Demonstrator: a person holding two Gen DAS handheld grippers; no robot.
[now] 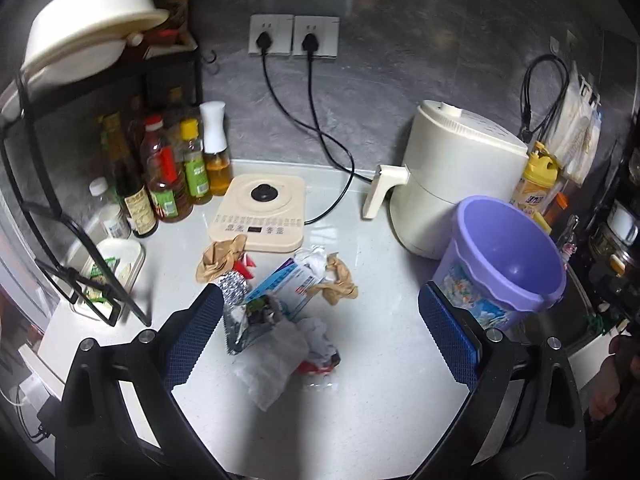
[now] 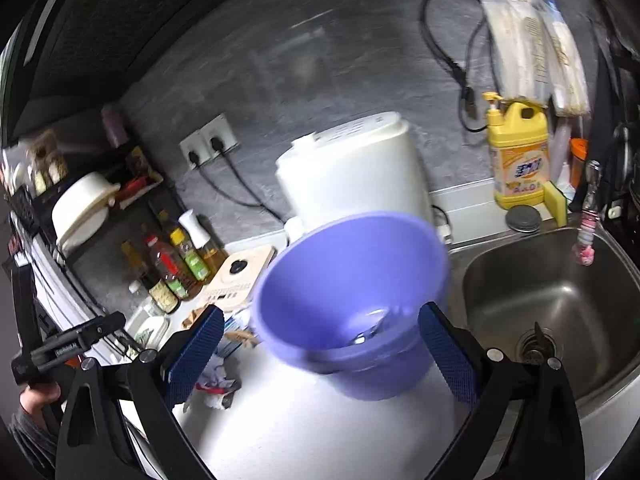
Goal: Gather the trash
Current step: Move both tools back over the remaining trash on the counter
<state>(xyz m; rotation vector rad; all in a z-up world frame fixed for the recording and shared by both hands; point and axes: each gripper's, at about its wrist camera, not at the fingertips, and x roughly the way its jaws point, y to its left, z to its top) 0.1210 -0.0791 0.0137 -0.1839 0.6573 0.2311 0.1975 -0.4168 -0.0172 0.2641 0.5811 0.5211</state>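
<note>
A pile of trash (image 1: 276,312) lies on the white counter: crumpled brown paper (image 1: 218,258), a second brown wad (image 1: 338,280), a blue-and-white carton (image 1: 288,284), foil wrappers and clear plastic (image 1: 272,360). My left gripper (image 1: 318,324) is open, its fingers either side of the pile just above it. A purple bin (image 1: 504,260) stands to the right, empty. In the right wrist view my right gripper (image 2: 320,352) is open, with the bin (image 2: 348,280) between its fingers. Some trash (image 2: 216,384) shows at lower left.
An induction cooker (image 1: 260,212) sits behind the pile, a white air fryer (image 1: 452,176) behind the bin. Oil and sauce bottles (image 1: 168,184) stand under a black rack at left. A steel sink (image 2: 548,304) and yellow detergent bottle (image 2: 518,156) are at right.
</note>
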